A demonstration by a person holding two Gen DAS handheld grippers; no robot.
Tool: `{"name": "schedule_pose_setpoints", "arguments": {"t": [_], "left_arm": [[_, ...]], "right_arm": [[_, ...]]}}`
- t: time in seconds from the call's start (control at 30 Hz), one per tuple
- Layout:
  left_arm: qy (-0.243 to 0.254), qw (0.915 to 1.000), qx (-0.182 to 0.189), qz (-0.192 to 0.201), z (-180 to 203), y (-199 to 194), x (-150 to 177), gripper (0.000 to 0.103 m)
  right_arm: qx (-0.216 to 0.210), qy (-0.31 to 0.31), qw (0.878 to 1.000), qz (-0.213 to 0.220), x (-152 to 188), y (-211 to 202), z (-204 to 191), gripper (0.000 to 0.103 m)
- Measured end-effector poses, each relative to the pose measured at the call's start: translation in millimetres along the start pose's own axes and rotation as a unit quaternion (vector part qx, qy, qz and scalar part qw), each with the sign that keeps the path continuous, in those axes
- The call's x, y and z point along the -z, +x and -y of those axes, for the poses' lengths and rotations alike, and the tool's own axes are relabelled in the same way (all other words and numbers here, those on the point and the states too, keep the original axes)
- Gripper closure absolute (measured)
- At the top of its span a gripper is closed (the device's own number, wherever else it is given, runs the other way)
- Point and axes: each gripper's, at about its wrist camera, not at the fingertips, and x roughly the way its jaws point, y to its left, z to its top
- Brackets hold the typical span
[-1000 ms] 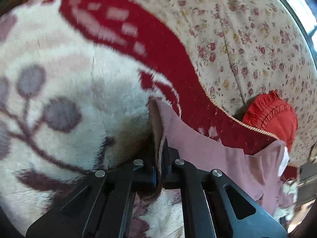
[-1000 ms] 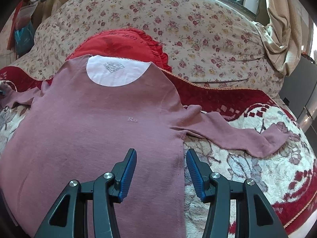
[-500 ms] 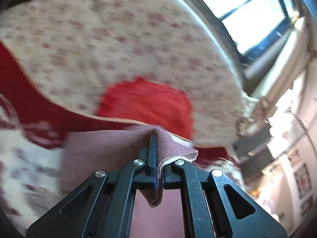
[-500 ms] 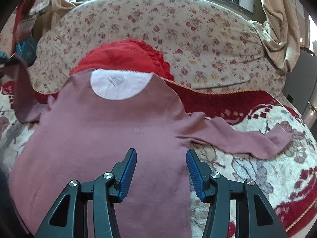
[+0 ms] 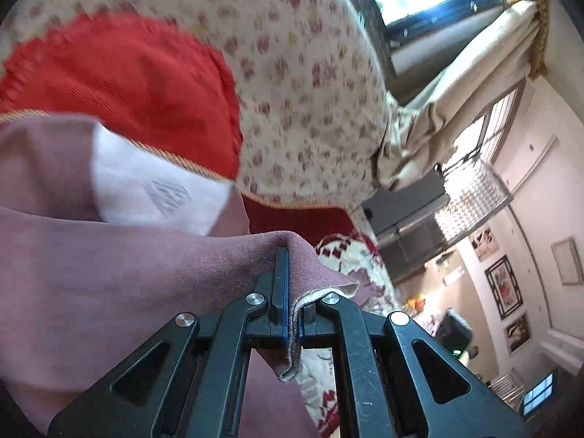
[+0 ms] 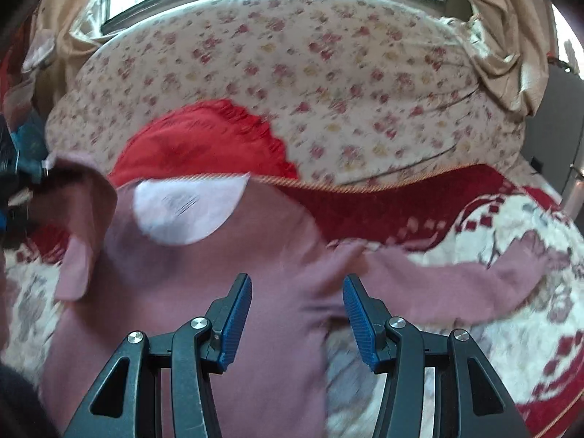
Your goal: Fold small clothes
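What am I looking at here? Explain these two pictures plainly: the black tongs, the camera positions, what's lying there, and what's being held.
No robot: a person carries a hand-held gripper in each hand, each with a camera looking along its fingers. One picture is the left hand-held gripper, clamped shut on a sleeve of the mauve long-sleeved shirt, lifting it over the shirt's body. The other is the right hand-held gripper, open and empty above that shirt. The shirt lies on a patterned blanket, its collar by a red cushion.
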Motion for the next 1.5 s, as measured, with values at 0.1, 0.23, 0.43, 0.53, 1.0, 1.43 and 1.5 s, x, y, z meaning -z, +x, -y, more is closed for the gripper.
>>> {"name": "schedule_pose_setpoints", "arguments": {"t": [0.1, 0.23, 0.43, 0.53, 1.0, 1.43, 1.5], "left_arm": [[0.004, 0.9998, 0.0, -0.021, -4, 42, 7, 0.102], [0.012, 0.9988, -0.014, -0.046, -14, 92, 17, 0.102], [-0.013, 0.9975, -0.026, -0.065, -46, 121, 27, 0.101], [-0.036, 0.9962, -0.026, -0.074, -58, 121, 32, 0.099], [-0.045, 0.994, -0.024, -0.096, -43, 52, 16, 0.038], [-0.015, 0.9681, -0.246, -0.046, -112, -75, 54, 0.039], [-0.024, 0.9706, -0.237, -0.037, -115, -76, 55, 0.039]], "right_arm": [[0.024, 0.004, 1.0, 0.011, 11, 9, 14, 0.053], [0.034, 0.031, 0.997, -0.06, 22, 39, 36, 0.053], [0.028, 0.065, 0.995, -0.067, 19, 44, 57, 0.053], [0.016, 0.071, 0.995, -0.061, 14, 48, 55, 0.053], [-0.057, 0.039, 0.992, -0.106, 13, 84, 12, 0.053], [-0.188, 0.037, 0.974, -0.122, -12, 161, 26, 0.053], [-0.193, 0.019, 0.972, -0.131, -12, 176, 19, 0.053]]}}
